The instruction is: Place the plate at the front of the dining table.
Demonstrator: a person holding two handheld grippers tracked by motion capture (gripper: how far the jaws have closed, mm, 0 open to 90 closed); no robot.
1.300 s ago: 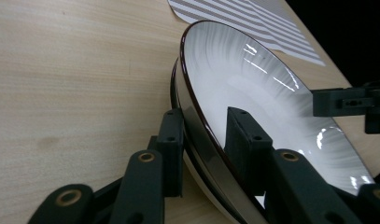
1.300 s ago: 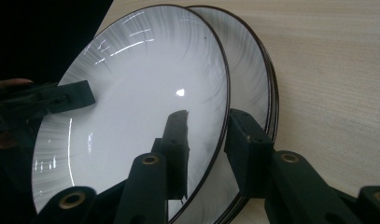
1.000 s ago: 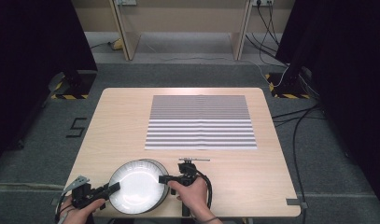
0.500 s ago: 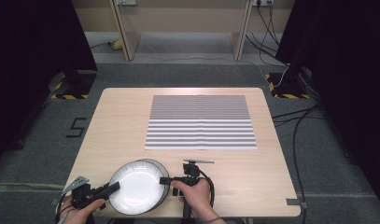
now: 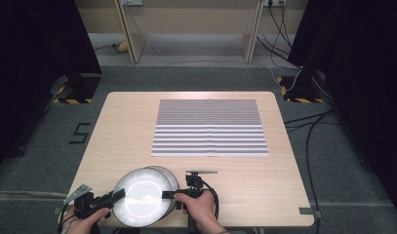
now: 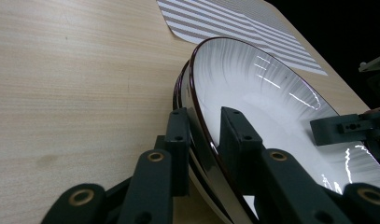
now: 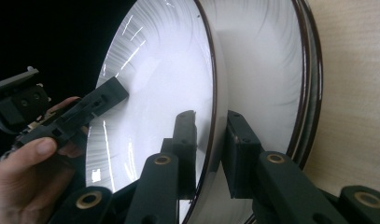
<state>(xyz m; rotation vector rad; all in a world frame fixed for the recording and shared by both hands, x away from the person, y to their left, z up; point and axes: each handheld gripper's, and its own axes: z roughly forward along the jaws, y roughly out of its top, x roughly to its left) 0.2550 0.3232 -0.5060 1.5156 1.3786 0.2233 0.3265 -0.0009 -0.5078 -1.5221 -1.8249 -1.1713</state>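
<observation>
The top plate (image 5: 141, 201) lay between both tools; the left tool (image 5: 116, 196) clamped its left rim; the right tool (image 5: 168, 194), closing, straddled its right rim.

The plates (image 5: 143, 201) are glossy white with a thin dark brown, almost maroon line round the rim, and faint grey streaks fan out across the inside. The mat (image 5: 209, 127) carries narrow grey and white stripes running across it. The bench (image 5: 137, 126) is pale wood with a fine straight grain. Both claws, the left claw (image 5: 119, 196) and the right claw (image 5: 166, 194), are black with brass-coloured rivets. The floor (image 5: 49, 156) is dark grey carpet.
</observation>
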